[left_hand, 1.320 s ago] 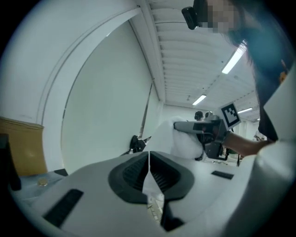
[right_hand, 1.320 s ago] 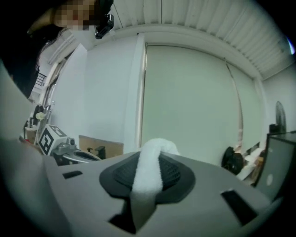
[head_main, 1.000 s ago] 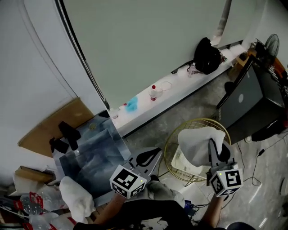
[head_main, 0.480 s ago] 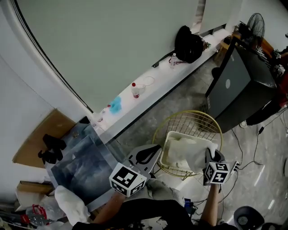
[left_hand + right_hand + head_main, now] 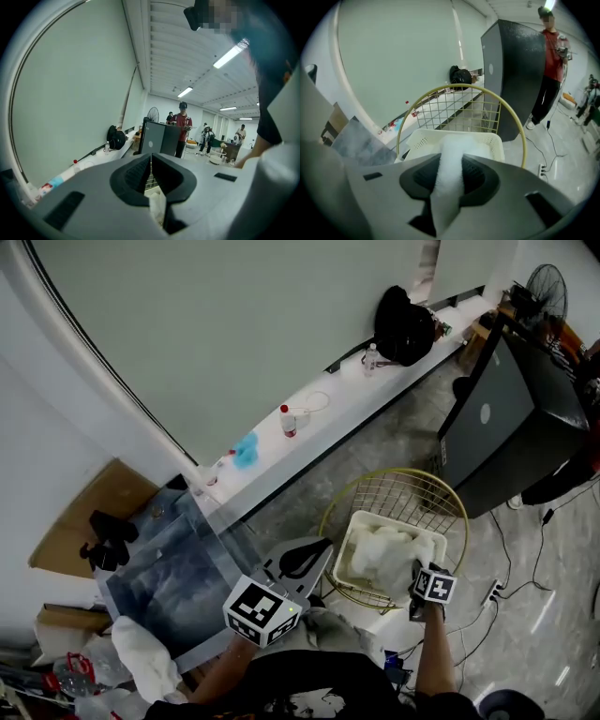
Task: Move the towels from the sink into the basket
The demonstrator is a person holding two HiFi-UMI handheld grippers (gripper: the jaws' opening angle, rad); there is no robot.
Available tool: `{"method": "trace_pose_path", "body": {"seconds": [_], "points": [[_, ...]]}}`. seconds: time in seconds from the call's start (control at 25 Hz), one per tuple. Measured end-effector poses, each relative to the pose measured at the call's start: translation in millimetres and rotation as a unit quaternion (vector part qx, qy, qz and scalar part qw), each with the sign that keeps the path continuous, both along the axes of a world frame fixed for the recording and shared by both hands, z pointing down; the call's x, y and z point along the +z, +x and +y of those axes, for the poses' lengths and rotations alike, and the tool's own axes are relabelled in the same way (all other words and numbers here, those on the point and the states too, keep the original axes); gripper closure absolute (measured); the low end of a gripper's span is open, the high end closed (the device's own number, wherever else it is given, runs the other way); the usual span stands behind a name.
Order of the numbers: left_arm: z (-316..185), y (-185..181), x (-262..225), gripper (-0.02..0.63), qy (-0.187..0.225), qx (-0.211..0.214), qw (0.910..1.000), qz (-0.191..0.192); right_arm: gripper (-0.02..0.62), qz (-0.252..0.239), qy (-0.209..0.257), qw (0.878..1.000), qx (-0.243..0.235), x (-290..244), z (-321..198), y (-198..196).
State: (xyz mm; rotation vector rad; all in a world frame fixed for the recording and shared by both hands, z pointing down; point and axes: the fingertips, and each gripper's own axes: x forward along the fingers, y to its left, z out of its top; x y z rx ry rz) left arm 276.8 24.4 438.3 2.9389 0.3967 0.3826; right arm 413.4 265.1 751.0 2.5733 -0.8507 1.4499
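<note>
My right hand-held gripper point(image 5: 450, 180) hangs low over the basket point(image 5: 423, 137), at lower right in the head view. Its jaws have just been easing apart, yet the towel point(image 5: 451, 149) is pinched between them, with its far end in the basket. Released off-centre, the tail could drape over the rim or snag the wire frame point(image 5: 394, 480) around it. My left hand-held gripper point(image 5: 151, 158) is clenched, empty. A second towel point(image 5: 145, 657) lies lower left, beside the sink point(image 5: 173, 573).
</note>
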Motion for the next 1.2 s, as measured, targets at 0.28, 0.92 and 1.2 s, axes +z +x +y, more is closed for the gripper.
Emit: {"method": "trace_pose_path", "body": {"seconds": [0.28,0.92,1.2], "points": [[-9.3,0.8,0.1,0.592,-0.003,-0.024,0.9997,0.001,0.353,0.059,-0.003,0.998,-0.009,-39.7,-4.4,18.9],[-68.4,-51.7,-39.7,0.592,0.004,-0.135,0.9899,0.044,0.485,0.267,0.215,0.911,-0.231,-314.4,-188.3,-33.1],[-126.5,-133.4,-53.8,0.592,0.016,-0.241,0.9689,0.053,0.485,0.266,0.294,0.834,-0.384,-365.9,-307.2,-133.6]]}}
